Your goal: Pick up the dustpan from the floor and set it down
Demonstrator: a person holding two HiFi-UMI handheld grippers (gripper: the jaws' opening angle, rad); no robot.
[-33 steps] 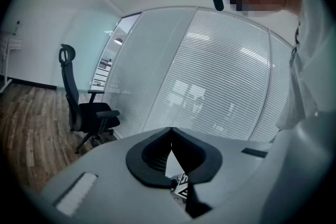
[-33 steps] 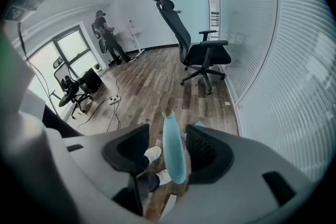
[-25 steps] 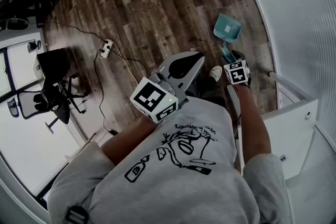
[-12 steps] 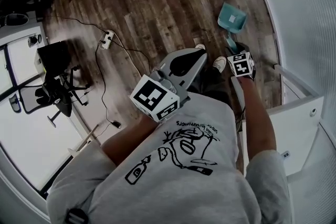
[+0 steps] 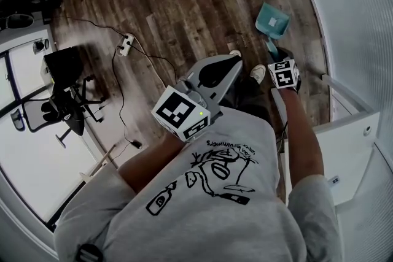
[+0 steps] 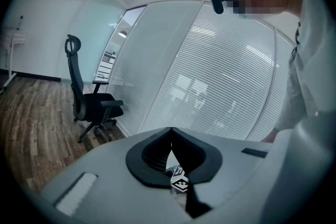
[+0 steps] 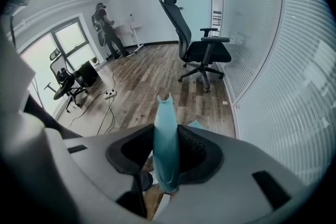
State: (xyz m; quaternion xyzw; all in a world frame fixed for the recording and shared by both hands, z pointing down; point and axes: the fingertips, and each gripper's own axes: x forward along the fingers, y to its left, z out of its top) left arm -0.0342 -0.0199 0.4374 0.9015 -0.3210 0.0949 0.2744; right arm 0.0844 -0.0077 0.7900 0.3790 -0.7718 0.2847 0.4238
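A teal dustpan (image 5: 272, 23) lies on the wooden floor near the blinded glass wall, its handle pointing towards me. My right gripper (image 5: 274, 57) points steeply down at that handle. In the right gripper view the teal handle (image 7: 165, 123) stands upright between the jaws, which have just been closing, and the pads now sit against it. My left gripper (image 5: 232, 63) is held in front of my chest, away from the dustpan. In the left gripper view its jaws (image 6: 171, 131) meet at the tips with nothing between them.
A glass wall with blinds (image 5: 356, 9) runs along the right, with a white cabinet (image 5: 344, 144) beside me. A power strip (image 5: 126, 43) and its cable cross the floor on the left near a black chair (image 5: 61, 110). An office chair (image 7: 202, 52) stands beyond the dustpan, and a person (image 7: 107, 29) stands far off.
The head view has shifted a little. My right gripper has stayed at the dustpan's handle, and the dustpan lies in the same place on the floor.
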